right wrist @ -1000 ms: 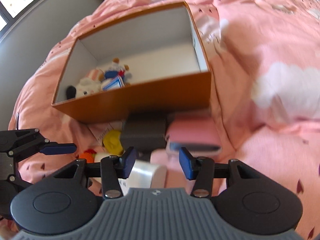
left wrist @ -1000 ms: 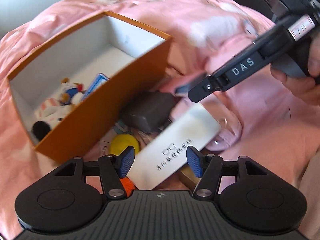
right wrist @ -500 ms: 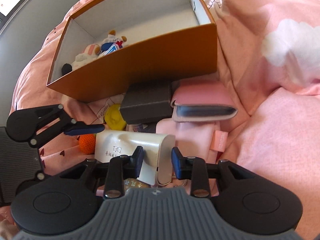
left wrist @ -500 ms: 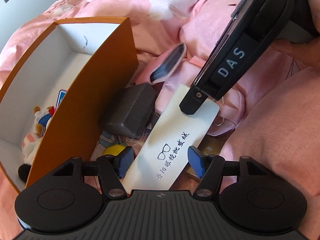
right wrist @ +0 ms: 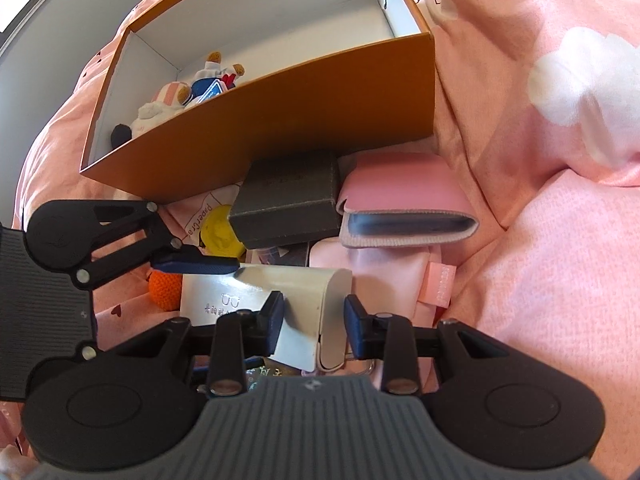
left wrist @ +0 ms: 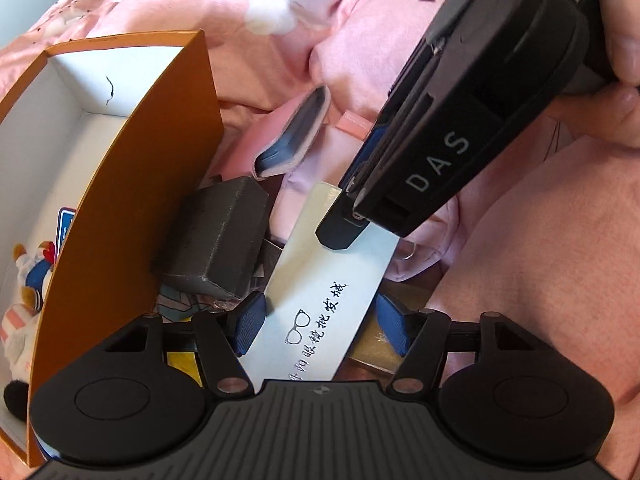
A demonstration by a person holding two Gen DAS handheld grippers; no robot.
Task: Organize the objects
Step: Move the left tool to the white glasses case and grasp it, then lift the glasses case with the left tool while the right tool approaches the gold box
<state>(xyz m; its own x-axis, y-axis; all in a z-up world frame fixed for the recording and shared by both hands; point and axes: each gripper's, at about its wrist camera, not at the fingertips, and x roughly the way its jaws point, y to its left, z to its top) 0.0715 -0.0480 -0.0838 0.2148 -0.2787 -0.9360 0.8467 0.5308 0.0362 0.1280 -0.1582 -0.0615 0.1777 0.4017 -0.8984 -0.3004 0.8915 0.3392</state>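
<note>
**While two grippers are sharing one case, be letting only one carry it**

As your right gripper [right wrist: 314,316] is pinching the rounded end of the white case [right wrist: 320,292], its jaws have just been closing with that end between them. The pads are now looking pressed on both faces. Your left gripper [left wrist: 320,320] is straddling the other end. Its jaws have just been opening and are standing wide, with a pad just beside each long edge, and as far as I can tell they are not squeezing.

The case is lying on the pile on the bedding [right wrist: 540,240], near the orange box [right wrist: 280,120]. It is resting by the gray block [right wrist: 288,196] and partly over the pink pouch [right wrist: 400,196].

You are probably starting the lift toward the box. The shell is looking smooth and you are gripping only its end, so it may pivot or slip.

- Be raising it straight up first, so that it is not dragging the block or pouch.
- Be keeping the left jaws clear of the long edges, or closing them on purpose to steady the far end.
- Be aiming for the bare floor of the box, away from the toys [right wrist: 168,104].
</note>
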